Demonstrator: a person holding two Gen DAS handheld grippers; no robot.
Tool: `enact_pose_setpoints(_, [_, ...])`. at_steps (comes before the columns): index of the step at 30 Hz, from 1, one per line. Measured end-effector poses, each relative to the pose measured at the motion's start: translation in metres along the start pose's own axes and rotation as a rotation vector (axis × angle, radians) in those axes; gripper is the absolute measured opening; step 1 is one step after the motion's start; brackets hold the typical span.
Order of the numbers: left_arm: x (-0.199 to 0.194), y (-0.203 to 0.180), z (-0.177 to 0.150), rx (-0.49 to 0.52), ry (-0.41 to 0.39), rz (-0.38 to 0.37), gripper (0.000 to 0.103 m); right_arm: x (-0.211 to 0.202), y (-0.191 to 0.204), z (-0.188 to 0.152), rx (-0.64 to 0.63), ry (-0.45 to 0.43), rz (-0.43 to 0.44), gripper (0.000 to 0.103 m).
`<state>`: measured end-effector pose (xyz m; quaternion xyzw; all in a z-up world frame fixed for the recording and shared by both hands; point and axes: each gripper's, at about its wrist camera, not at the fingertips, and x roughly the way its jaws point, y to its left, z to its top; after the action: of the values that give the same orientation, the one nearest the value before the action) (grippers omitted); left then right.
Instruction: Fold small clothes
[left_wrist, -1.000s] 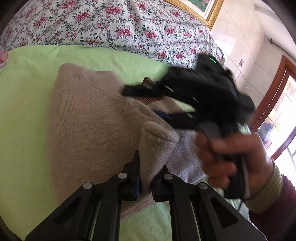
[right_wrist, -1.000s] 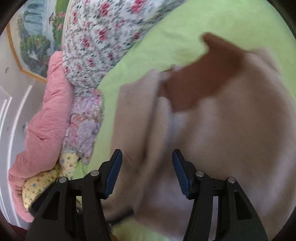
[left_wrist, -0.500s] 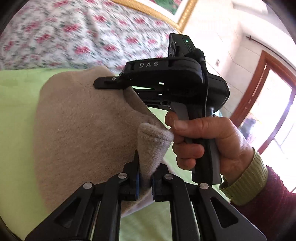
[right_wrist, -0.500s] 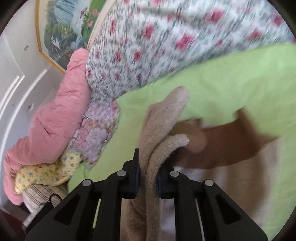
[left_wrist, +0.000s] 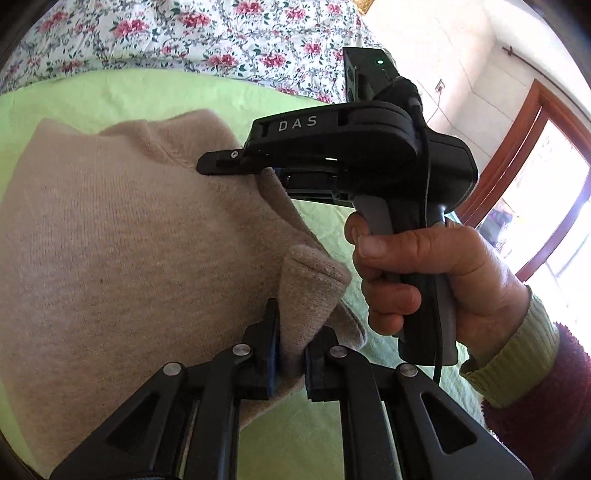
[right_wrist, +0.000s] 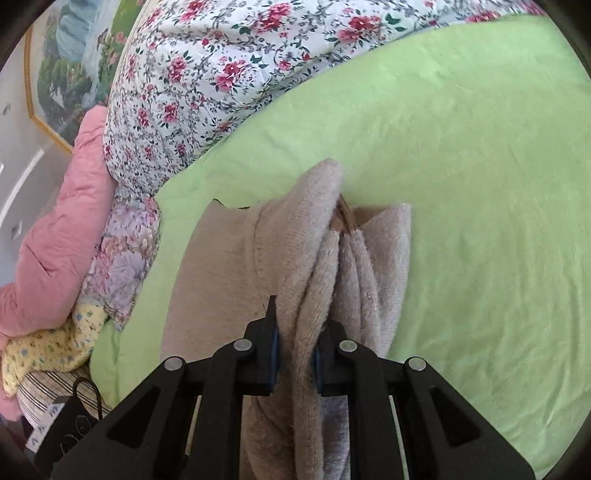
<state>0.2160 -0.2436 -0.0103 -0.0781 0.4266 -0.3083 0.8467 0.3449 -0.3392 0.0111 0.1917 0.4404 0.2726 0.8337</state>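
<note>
Now both jaws are clamped on the beige sweater (left_wrist: 122, 236), left gripper (left_wrist: 290, 354) at six o'clock, right gripper (right_wrist: 295, 347) likewise, fold half-made above the bed (right_wrist: 480, 147).

Lime-green bedsheet (right_wrist: 461, 184) filling mid-frame; floral quilt (right_wrist: 221, 74) heaped along the top. Gold-framed landscape painting (right_wrist: 62, 70) upper left. Bright wood-framed window (left_wrist: 535, 166) at right edge, pale walls.
</note>
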Motion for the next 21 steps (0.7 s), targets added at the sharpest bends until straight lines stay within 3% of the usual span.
enact_pose_setpoints(8, [0.010,-0.002,0.001,0.028,0.025,-0.006,0.012,-0.008,-0.005,-0.009,0.014,-0.031,-0.050,0.015])
enact_pose_setpoints(14, [-0.003,0.006,-0.003,0.023,0.051,-0.035,0.020,-0.017,0.015,-0.018,-0.080,-0.086,-0.144,0.016])
enact_pose_setpoints(16, [-0.012,0.008,-0.007,0.023,0.061,-0.038,0.024,-0.017,0.021,-0.020,-0.111,-0.083,-0.188,0.019])
enact_pose_setpoints(19, [-0.035,0.015,-0.011,0.015,0.054,-0.037,0.040,-0.021,0.017,-0.022,-0.084,-0.077,-0.215,0.030])
enact_pose_setpoints(21, [-0.053,0.024,-0.013,0.001,0.031,-0.022,0.051,-0.030,0.009,-0.024,-0.028,-0.089,-0.213,0.048])
